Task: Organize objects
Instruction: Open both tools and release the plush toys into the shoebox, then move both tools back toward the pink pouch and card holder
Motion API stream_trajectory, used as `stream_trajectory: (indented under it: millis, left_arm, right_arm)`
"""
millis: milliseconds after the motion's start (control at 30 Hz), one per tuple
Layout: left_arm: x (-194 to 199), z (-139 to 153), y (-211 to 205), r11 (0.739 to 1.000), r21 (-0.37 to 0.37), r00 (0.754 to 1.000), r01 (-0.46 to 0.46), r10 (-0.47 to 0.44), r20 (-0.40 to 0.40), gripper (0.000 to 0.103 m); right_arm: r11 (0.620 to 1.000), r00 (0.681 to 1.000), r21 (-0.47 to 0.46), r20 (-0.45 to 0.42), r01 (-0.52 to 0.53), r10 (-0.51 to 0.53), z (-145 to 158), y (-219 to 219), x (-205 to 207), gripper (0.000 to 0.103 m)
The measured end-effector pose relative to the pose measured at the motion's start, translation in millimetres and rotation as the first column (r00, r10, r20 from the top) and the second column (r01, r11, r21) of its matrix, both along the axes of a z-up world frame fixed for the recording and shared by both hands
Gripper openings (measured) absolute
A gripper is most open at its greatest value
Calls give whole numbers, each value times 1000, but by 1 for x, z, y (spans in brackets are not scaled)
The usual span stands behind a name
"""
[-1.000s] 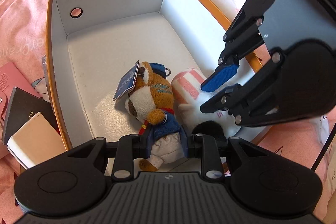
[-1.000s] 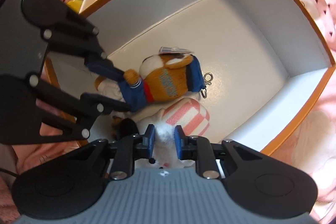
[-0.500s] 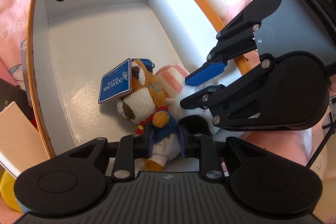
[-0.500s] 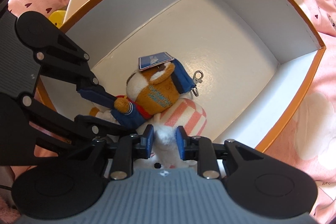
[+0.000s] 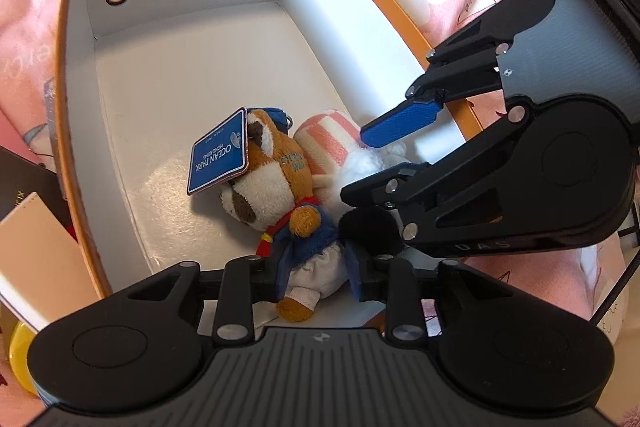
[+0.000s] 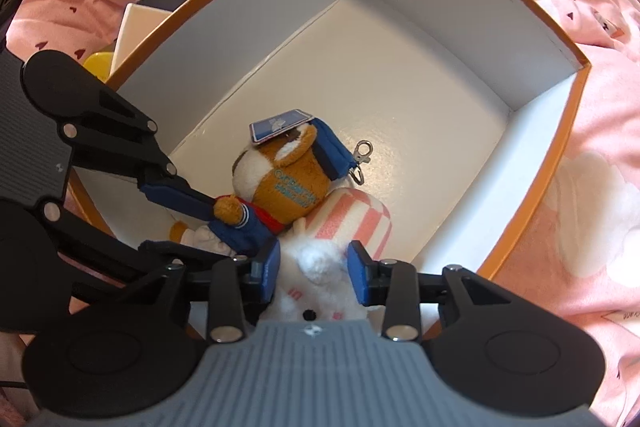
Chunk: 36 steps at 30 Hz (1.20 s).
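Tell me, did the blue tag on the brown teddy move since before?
Yes. In the left wrist view the blue tag has flipped up to show its printed face; against the teddy's head it now stands wider and more open to the camera.

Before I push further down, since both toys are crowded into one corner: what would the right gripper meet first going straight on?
Most likely the white plush toy, already between the opening jaws of the right gripper; the box floor probably lies just beneath.
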<state>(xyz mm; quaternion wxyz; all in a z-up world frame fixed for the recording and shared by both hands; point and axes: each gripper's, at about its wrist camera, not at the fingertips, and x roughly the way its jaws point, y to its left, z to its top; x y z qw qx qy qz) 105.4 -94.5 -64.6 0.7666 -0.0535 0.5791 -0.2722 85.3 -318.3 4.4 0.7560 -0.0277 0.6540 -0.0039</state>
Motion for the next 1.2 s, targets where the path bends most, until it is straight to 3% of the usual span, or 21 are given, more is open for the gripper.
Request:
stream_trajectory:
  millis: [100,200,433,533,700,900,1033,1200]
  left_arm:
    - [-3,6,0,1000,-8,1000,-2,2,29,53]
    - [-7,12,-1,1000,11,998,-4,3,66,57]
    - [-19,35,22,999,3,983,-54,53,177,57]
    - [-25,50,34,995,-6,964,-100,98,246,57]
    - [-11,63,59,975,8,927,-222,209,311,57]
    - [-12,74,110,917,25,873,-397,370,318,57]
    - [-10,73,141,843,71,807,-534,483,339,57]
    - [-8,69,172,744,119,722,-658,579,378,57]
  right_arm:
    - [1000,1000,0,23,17,-17,-4,13,-19,43]
    - [999,999,1,41,32,-32,0,16,-21,44]
    - [997,986,9,149,76,-77,23,31,-28,49]
    - [995,970,17,221,101,-102,37,30,-23,50]
    - [989,926,59,349,134,-146,29,54,5,50]
    - [993,874,73,473,88,-112,57,78,23,51]
    - [994,852,90,514,60,-98,61,96,46,51]
    - [991,862,121,496,51,-105,45,118,79,51]
